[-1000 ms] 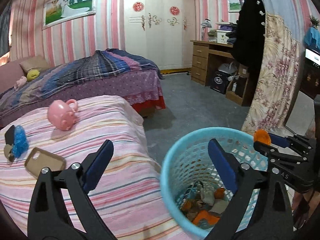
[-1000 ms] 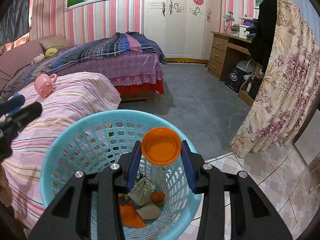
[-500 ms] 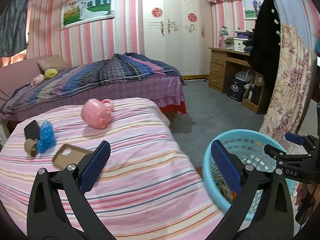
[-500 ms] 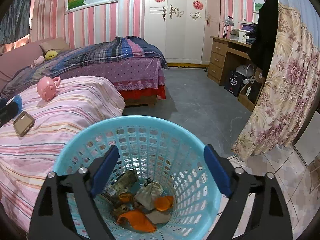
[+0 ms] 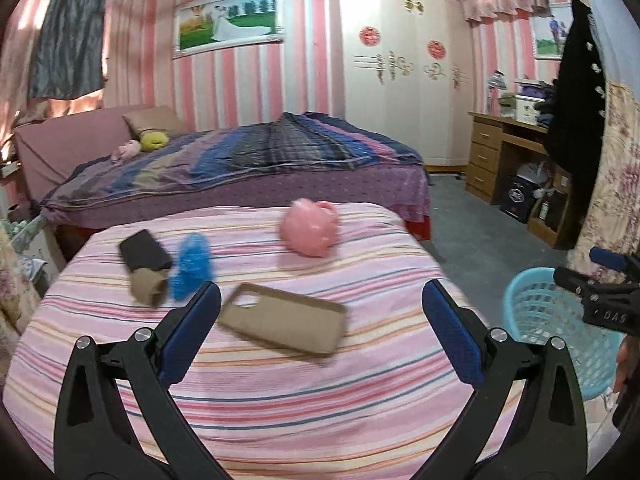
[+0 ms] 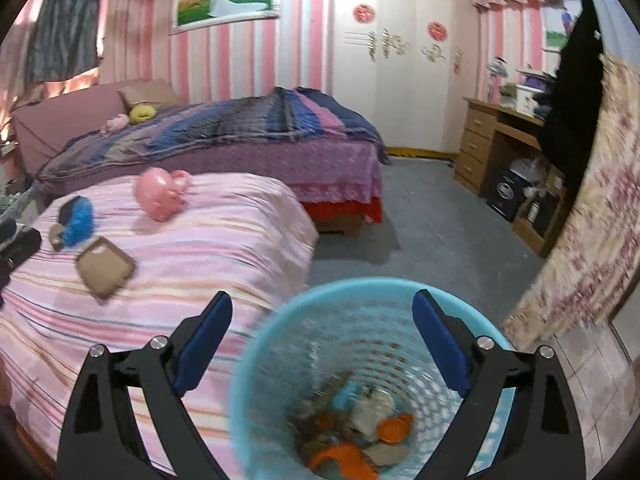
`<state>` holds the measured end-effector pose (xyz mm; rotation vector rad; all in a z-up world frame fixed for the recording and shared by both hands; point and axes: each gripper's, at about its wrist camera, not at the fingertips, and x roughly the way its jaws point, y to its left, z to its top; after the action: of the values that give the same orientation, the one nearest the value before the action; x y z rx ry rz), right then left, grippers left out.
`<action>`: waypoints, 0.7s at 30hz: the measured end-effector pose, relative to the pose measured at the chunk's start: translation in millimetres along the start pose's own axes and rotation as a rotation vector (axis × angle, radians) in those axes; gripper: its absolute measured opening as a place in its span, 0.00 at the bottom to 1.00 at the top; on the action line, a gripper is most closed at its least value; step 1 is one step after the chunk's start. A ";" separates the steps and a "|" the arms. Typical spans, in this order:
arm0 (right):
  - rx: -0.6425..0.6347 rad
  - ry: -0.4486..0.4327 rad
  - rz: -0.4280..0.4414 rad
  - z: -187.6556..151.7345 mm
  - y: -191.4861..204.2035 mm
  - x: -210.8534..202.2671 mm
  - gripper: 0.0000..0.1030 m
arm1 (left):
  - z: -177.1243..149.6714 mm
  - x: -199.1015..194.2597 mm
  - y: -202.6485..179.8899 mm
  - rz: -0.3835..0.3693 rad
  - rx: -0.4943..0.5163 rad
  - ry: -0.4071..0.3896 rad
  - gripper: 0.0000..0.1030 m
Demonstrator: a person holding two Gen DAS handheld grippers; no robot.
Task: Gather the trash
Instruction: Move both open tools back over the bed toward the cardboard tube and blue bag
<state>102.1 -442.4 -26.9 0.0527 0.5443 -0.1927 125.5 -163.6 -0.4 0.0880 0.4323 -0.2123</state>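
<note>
both tools empty, jaws apart. left gripper (image 5: 320, 316) hovers over the striped bed, tan phone case (image 5: 282, 323) just ahead between its fingers. likely next: lower, clamp it. right gripper (image 6: 322, 332) above blue basket (image 6: 280, 320).

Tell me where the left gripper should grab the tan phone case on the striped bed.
Probably the phone case by its long edges, from above: it lies flat, so only its edges offer a hold. The left gripper has its jaws open around it.
</note>
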 end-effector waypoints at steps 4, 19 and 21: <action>-0.054 -0.028 0.060 15.5 41.2 -2.7 0.87 | -4.1 0.4 37.2 0.057 -0.024 0.009 0.95; -0.113 -0.045 0.185 47.9 148.1 15.1 0.87 | -12.8 12.4 159.5 0.202 -0.122 0.035 0.95; -0.104 -0.046 0.205 51.0 156.4 19.4 0.87 | -11.9 14.5 174.2 0.219 -0.137 0.040 0.95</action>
<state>175.0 -297.5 6.4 0.0027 0.4986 0.0347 172.4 5.0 -10.5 0.0048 0.4727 0.0351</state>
